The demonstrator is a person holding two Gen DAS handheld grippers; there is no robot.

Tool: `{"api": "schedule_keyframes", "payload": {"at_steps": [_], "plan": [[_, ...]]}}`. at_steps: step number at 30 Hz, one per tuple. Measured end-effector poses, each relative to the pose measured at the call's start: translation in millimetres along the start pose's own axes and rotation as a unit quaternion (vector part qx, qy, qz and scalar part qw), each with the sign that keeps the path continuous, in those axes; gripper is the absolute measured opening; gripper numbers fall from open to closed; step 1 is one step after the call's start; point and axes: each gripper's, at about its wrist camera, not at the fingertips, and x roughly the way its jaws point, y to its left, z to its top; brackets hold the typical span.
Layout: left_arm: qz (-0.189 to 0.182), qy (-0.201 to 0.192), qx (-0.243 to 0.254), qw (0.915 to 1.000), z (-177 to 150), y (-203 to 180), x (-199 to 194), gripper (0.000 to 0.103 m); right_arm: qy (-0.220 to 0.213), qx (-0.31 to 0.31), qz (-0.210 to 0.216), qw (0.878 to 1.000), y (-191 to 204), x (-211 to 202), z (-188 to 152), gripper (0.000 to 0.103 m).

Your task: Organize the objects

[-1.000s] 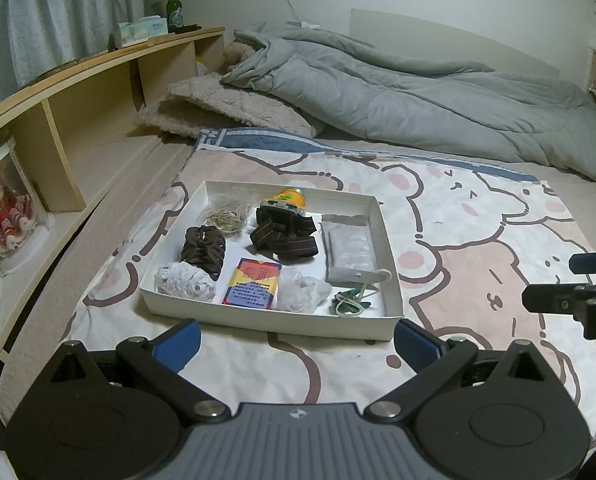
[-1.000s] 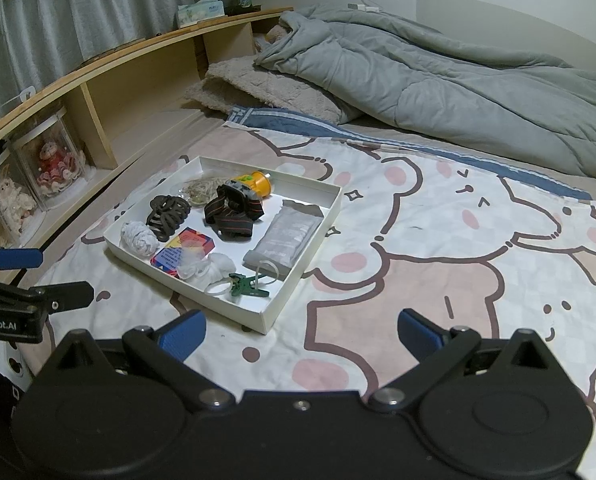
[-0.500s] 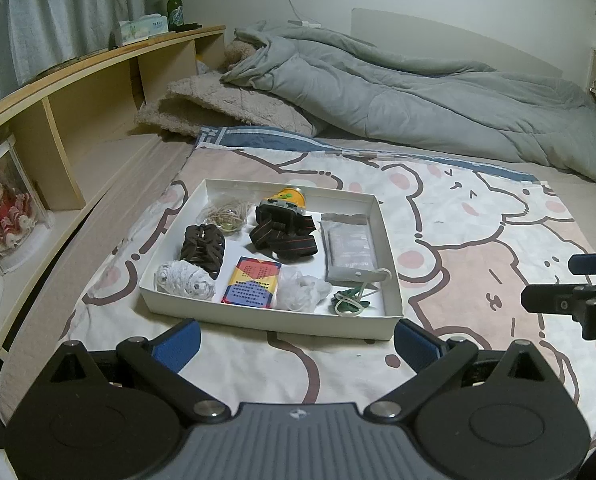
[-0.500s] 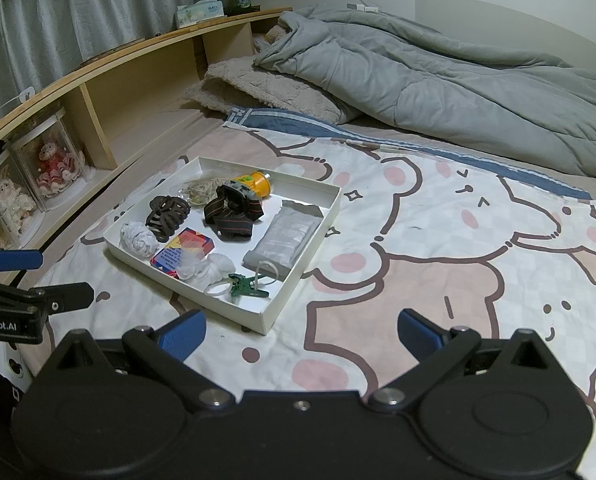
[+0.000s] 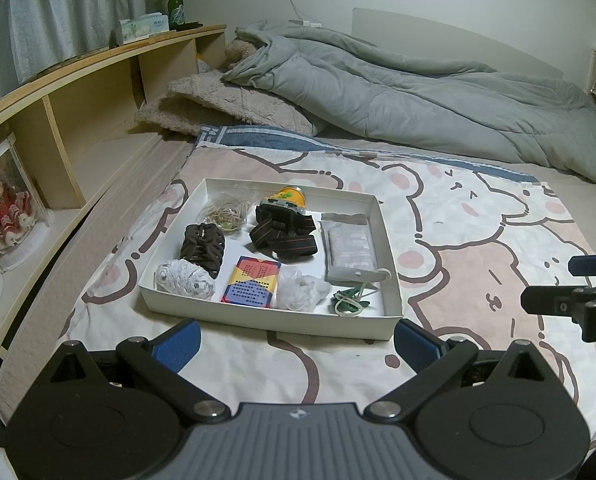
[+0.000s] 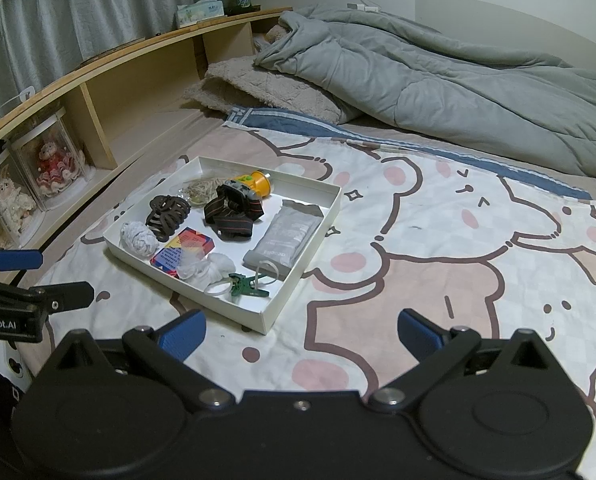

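A white tray (image 5: 381, 216) lies on the bear-print sheet; it also shows in the right wrist view (image 6: 290, 288). In it are a headlamp (image 5: 284, 222), a brown hair claw (image 5: 202, 244), a grey pouch (image 5: 347, 246), a colourful card box (image 5: 252, 286), a white scrunchie (image 5: 182, 278), rubber bands (image 5: 226, 212), a white wad (image 5: 301, 292) and a green clip (image 5: 349, 300). My left gripper (image 5: 296, 340) is open and empty just in front of the tray. My right gripper (image 6: 299, 332) is open and empty, to the tray's front right.
A grey duvet (image 5: 397, 92) and a beige pillow (image 5: 218, 108) lie at the head of the bed. A wooden shelf (image 5: 78, 92) runs along the left, with a bottle (image 5: 176, 6), a tissue box (image 5: 144, 26) and doll cases (image 5: 6, 216).
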Motion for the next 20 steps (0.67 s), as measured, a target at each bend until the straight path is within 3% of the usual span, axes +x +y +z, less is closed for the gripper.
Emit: {"api": "schedule_keyframes", "payload": {"at_steps": [20], "plan": [[-0.003,0.002,-0.003,1.0000,0.2,-0.2,0.7,0.102,-0.001,0.000,0.000,1.000,1.6,0.3,0.5,0.103]]}}
